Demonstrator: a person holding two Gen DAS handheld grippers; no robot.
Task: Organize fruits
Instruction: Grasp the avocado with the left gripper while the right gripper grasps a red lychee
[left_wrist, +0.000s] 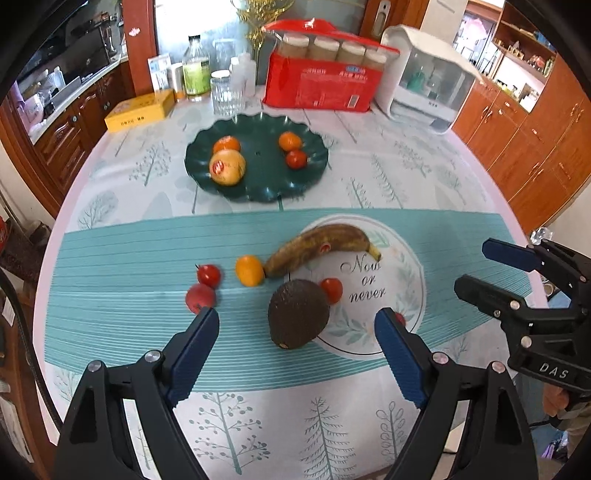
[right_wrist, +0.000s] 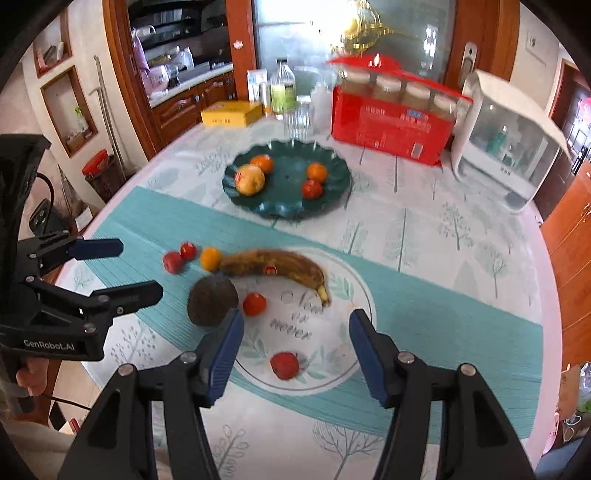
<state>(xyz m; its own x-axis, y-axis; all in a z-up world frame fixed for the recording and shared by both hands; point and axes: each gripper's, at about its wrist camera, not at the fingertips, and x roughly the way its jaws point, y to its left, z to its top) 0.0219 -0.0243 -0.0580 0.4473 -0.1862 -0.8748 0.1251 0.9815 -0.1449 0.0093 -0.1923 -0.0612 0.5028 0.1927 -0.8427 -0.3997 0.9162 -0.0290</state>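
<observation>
1. Surface: round, under a tree-print cloth with a teal band.
2. Green plate, far centre: holds a large yellow fruit, two oranges and a small red fruit.
3. Banana, brown and spotted, lies on the teal band, its tip over a white printed circle.
4. Small orange fruit touches the banana's left end; two red fruits lie left of it.
5. Avocado, near centre, beside a red tomato.
6. Red fruit, alone, nearest on the circle.
7. Left gripper: wide apart, empty, over the avocado.
8. Right gripper: partly spread, empty, above the near red fruit.
</observation>
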